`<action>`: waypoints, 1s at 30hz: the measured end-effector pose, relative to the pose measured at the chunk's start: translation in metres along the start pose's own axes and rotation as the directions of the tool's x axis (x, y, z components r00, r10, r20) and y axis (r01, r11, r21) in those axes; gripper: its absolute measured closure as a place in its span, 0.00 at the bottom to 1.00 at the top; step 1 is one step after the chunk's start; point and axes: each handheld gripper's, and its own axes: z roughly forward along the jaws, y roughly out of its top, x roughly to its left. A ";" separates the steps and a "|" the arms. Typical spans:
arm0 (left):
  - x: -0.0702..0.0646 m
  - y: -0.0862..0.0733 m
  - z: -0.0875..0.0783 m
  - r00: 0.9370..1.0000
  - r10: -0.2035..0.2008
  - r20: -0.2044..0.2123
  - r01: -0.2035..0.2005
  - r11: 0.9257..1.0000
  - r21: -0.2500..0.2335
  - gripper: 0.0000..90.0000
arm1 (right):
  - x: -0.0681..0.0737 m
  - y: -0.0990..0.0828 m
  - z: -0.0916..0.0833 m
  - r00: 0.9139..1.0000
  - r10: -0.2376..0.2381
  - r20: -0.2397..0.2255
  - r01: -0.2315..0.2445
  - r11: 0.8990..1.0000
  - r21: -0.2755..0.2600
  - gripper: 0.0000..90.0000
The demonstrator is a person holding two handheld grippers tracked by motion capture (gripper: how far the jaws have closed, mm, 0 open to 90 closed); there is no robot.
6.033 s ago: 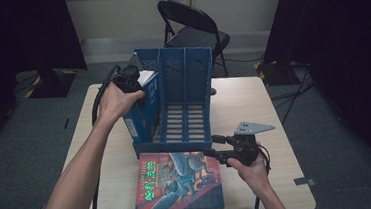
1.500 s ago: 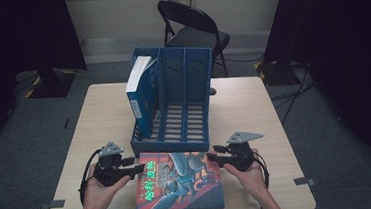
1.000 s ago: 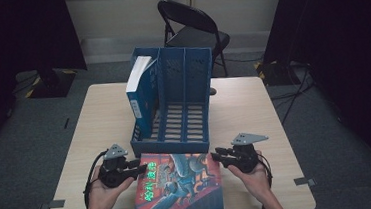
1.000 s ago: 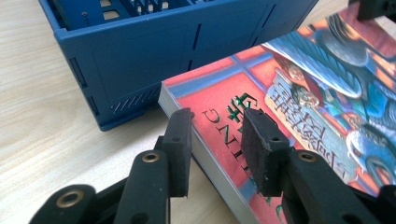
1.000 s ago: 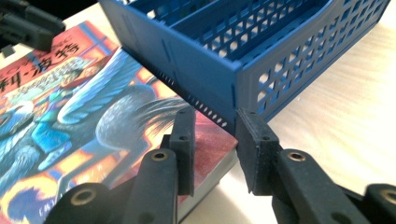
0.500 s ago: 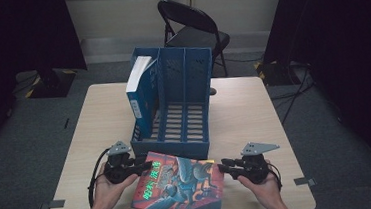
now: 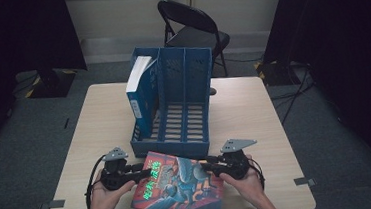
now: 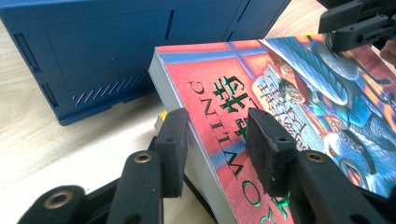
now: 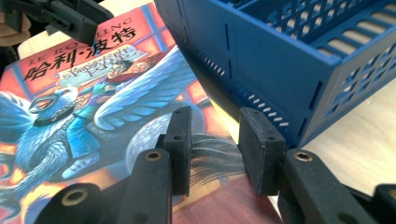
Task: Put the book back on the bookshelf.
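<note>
A thick book with a colourful picture cover lies skewed at the table's near edge on a yellow-edged book. My left gripper straddles its left edge, one pad beside the pages and the other over the cover. These jaws have just been opening, with the book's edge between them. My right gripper straddles the right edge the same way, and a gap shows between its pads. Each gripper shows far off in the other's view: the right gripper and the left gripper.
A blue three-slot file box stands just behind the book, with a blue-and-white book upright in its left slot. Bare table lies to either side. A folding chair stands beyond the table.
Since a second ago the picture book has turned clockwise, and its near right corner now reaches the table's front edge. Both grippers stay at its sides; the right hand shifted out and back.
</note>
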 end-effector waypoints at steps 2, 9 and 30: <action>0.001 0.000 0.001 1.000 0.002 0.010 -0.002 1.000 0.000 0.67 | 0.000 -0.002 -0.003 1.000 0.003 -0.009 -0.003 1.000 0.004 0.75; -0.001 0.008 0.009 0.999 0.027 0.027 -0.027 0.999 0.019 0.68 | 0.009 -0.012 -0.014 1.000 0.004 -0.019 -0.004 1.000 0.011 0.76; -0.008 0.020 0.028 0.998 0.045 0.050 -0.046 0.999 0.021 0.68 | 0.017 0.007 0.005 0.993 -0.044 -0.107 0.054 0.995 0.088 0.68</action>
